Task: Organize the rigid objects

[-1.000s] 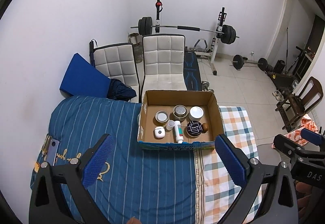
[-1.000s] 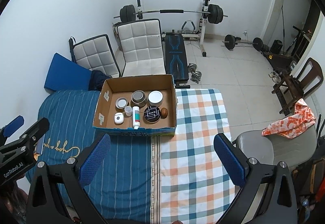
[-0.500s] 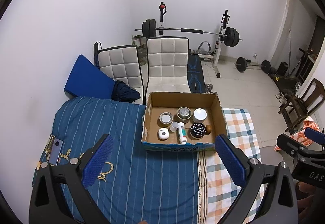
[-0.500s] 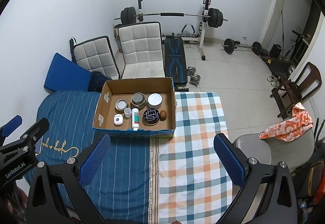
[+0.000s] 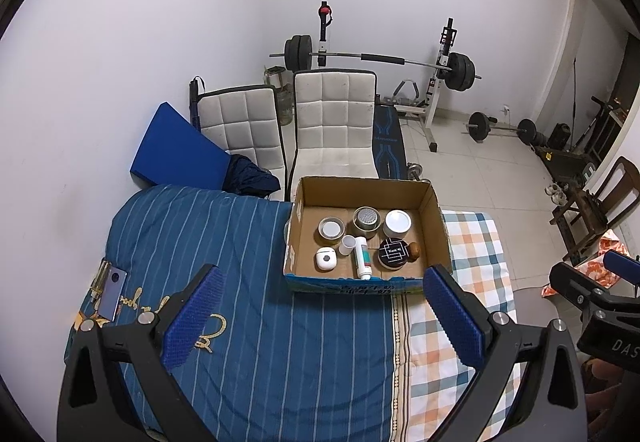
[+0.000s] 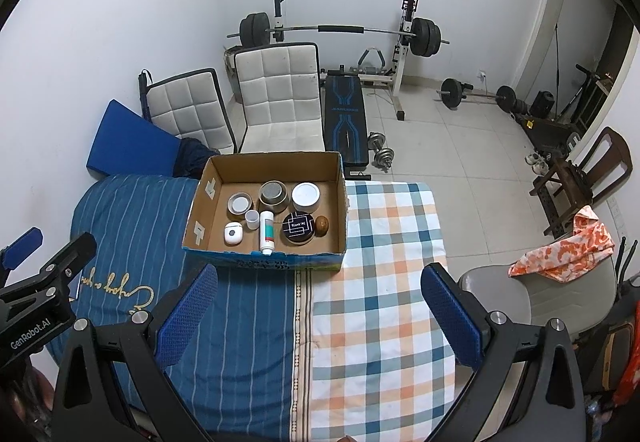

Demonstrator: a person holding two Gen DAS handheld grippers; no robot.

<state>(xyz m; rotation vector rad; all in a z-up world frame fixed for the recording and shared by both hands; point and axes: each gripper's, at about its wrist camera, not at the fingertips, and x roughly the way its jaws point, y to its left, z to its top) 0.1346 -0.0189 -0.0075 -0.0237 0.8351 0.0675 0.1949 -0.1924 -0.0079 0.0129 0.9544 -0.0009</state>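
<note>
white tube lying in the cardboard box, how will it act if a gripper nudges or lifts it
The white tube lies on its side, so a sideways nudge would probably roll it toward the earbud case or the black round tin. Its smooth, rounded body may slip between flat gripper pads. It looks small and likely light, so lifting should need little force.

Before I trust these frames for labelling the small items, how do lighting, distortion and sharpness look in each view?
Left wrist view: even indoor light, no glare, strong fisheye bending at the dark rim; the cardboard box is sharp, its items small. Right wrist view: same soft light and bent edges; the black round tin label is only partly readable. Both claws sit large at the bottom.
</note>
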